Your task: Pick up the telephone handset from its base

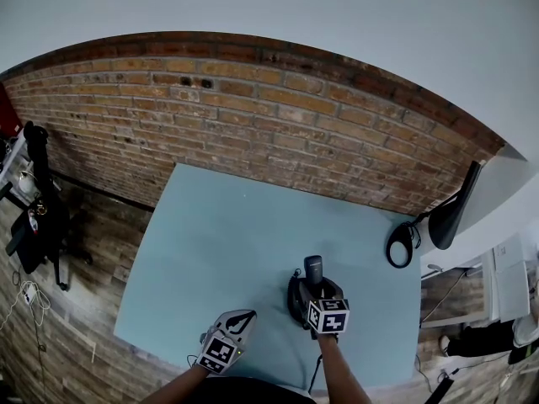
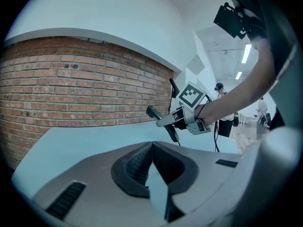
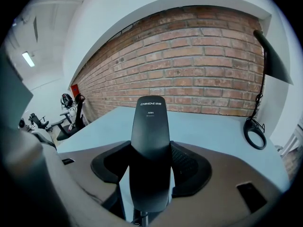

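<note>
Black handset (image 3: 150, 145), white "CHINO-E" lettering

Right gripper (image 2: 168, 124) with black handset (image 2: 152, 112) over blue table (image 2: 85, 143)

Pale blue table (image 1: 219, 259) against a brick wall (image 1: 253, 116), a black lamp (image 1: 453, 213) at its right edge

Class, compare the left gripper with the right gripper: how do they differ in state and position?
The right gripper is clamped on the black handset; the left gripper has its jaw tips together with nothing between them. The right gripper is over the phone base; the left gripper sits apart from it, closer to the near edge of the table. Both carry a marker cube.
</note>
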Tool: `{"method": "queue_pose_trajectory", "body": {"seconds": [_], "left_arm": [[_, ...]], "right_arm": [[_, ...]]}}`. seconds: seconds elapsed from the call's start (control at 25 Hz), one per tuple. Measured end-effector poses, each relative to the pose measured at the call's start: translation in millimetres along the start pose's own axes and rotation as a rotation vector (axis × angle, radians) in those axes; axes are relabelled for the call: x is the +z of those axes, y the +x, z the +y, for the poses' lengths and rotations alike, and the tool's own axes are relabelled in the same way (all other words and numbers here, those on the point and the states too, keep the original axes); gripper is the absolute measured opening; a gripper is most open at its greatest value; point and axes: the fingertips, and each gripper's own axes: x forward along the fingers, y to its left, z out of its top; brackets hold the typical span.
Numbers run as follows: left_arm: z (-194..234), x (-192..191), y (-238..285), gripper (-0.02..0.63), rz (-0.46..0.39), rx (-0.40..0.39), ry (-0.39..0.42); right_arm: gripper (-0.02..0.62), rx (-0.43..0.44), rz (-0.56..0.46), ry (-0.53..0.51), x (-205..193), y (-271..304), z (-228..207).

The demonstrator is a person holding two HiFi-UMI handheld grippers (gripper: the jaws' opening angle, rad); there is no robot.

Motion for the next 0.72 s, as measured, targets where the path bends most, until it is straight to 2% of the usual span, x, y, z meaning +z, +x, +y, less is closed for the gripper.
{"method": "queue_pose_trajectory", "body": {"seconds": [0.72], "left_arm": [[-8,-1,5,0.028,0.011,-0.023,0.016]], "right_arm": [[0.265,0.026,-0.174,-0.01,71,-26,12]]}}
